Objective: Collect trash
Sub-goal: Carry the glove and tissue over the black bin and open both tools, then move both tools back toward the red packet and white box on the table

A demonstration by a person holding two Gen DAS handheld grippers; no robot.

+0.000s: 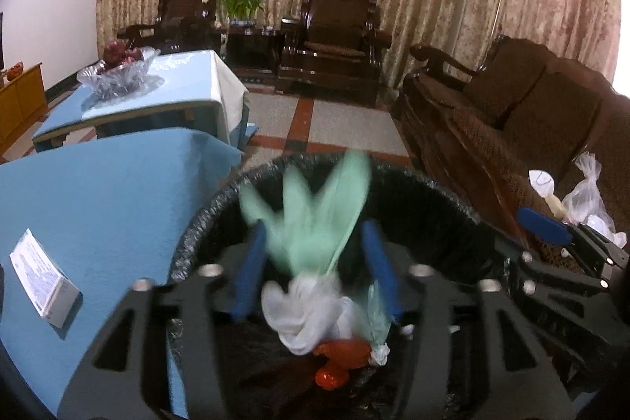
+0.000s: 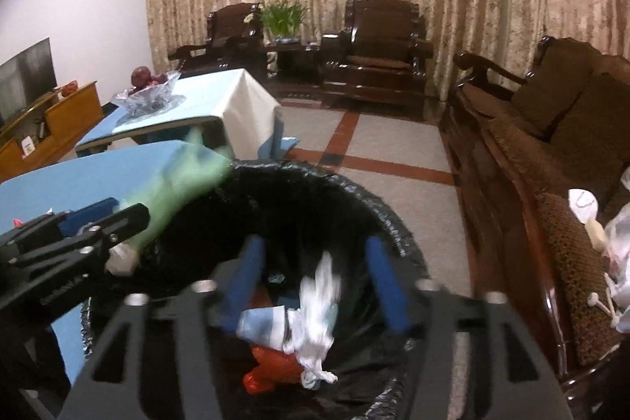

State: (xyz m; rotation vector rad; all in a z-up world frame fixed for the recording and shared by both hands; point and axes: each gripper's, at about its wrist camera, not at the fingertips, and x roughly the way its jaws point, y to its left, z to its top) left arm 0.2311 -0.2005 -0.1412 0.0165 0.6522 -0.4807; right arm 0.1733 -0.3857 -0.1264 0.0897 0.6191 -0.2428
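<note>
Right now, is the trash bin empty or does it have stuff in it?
It has stuff in it. Inside the trash bin with its black liner lie an orange bag and white wrappers, but it isn't full.

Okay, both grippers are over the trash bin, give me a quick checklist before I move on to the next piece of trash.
1. Left gripper open: ok, pads stand clear of the blurred green bag.
2. Right gripper open: ok, the white wrapper sits loose between the fingers.
3. Both pieces over the bin liner: ok.
4. Green bag fully inside: cannot tell, it reaches above the rim.
5. Room left in bin: ok, orange bag lies low.
6. More trash waiting: ok, white bags on sofa, small box on blue table.
</note>
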